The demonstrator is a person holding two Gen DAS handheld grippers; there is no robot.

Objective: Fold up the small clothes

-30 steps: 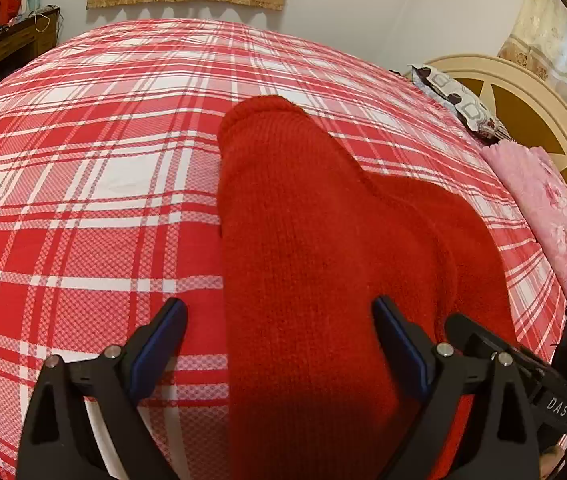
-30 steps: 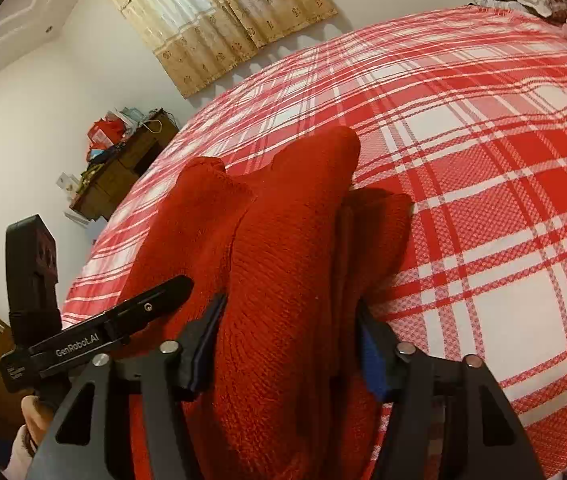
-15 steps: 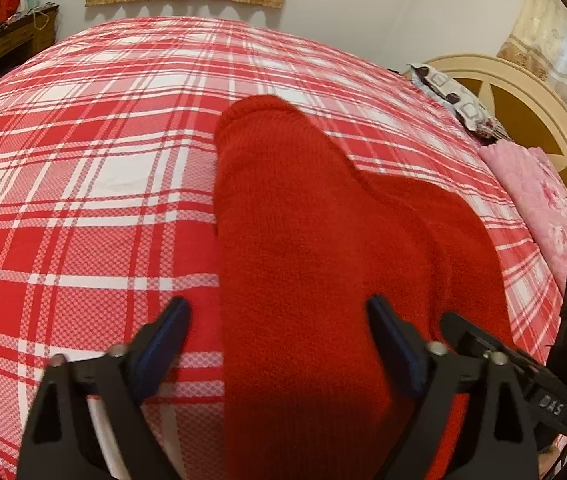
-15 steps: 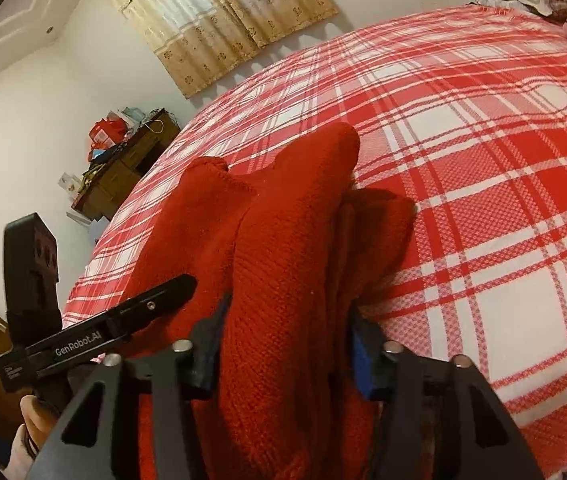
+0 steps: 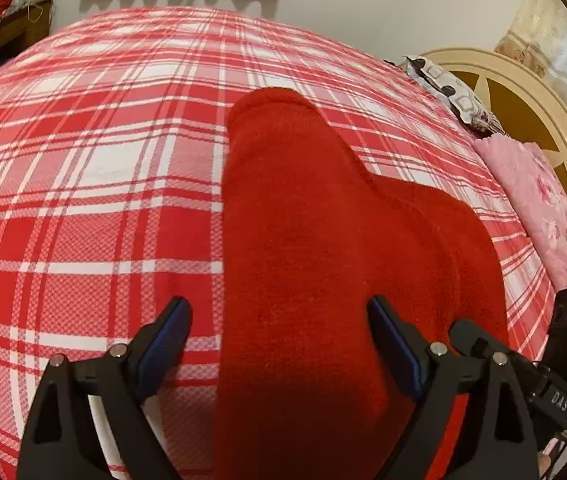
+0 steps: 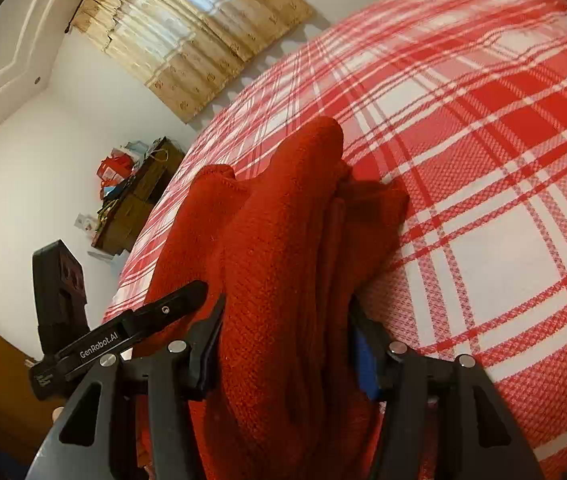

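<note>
Red knit garment [image 5: 303, 240] lengthwise away from both tools, left tool [image 5: 279, 320] wide, right tool [image 6: 283, 320] clamping it.

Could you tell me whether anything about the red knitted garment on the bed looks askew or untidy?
Yes: the red knitted garment is bunched rather than flat. In the right wrist view its layers stand in uneven ridges on the red-and-white checked bedspread, one rounded end jutting beyond the rest. No damage shows.
</note>
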